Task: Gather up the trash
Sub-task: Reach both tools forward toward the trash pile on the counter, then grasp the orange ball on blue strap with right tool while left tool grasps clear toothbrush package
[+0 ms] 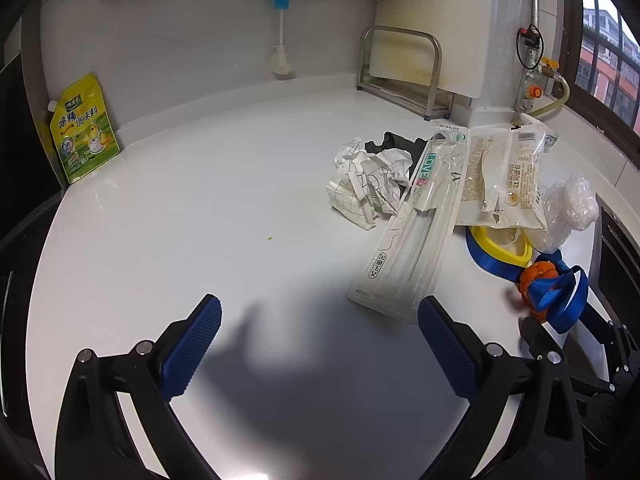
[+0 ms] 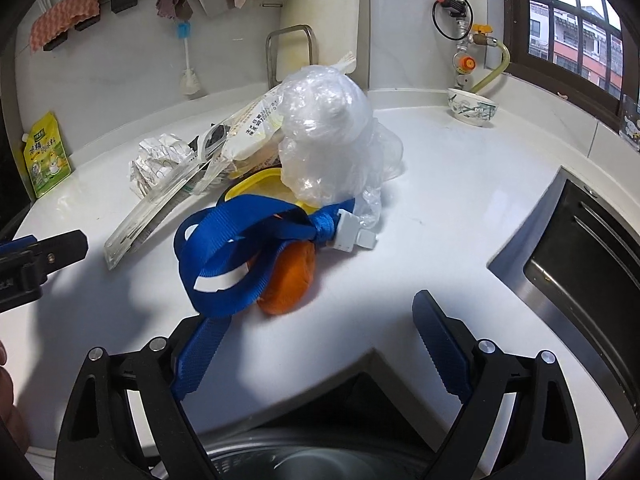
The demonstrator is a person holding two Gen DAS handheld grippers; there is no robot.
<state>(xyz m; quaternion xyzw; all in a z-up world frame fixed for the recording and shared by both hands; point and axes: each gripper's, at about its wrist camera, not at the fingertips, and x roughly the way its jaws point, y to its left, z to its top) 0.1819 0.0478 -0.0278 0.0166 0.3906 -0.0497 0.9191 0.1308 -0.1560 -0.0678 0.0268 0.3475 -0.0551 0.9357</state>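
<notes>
A heap of trash lies on the white counter (image 1: pixel 240 184): crumpled white paper (image 1: pixel 366 182), a long clear toothbrush package (image 1: pixel 416 224), a snack wrapper (image 1: pixel 504 176), a clear plastic bag (image 2: pixel 328 140), a yellow lid (image 2: pixel 260 188), a blue strap (image 2: pixel 240 248) and an orange ball (image 2: pixel 286 284). My left gripper (image 1: pixel 320 344) is open above bare counter, its right finger near the package's end. My right gripper (image 2: pixel 316 344) is open at the counter's front edge, just short of the strap and ball; the strap's end lies against its left finger.
A yellow-green seasoning pouch (image 1: pixel 84 130) leans at the back left. A metal rack (image 1: pixel 404 68) with a cutting board stands at the back. A bowl (image 2: pixel 472 107) sits near the window. A steel sink (image 2: pixel 580 264) is at the right. A bin opening (image 2: pixel 312 460) lies below the counter edge.
</notes>
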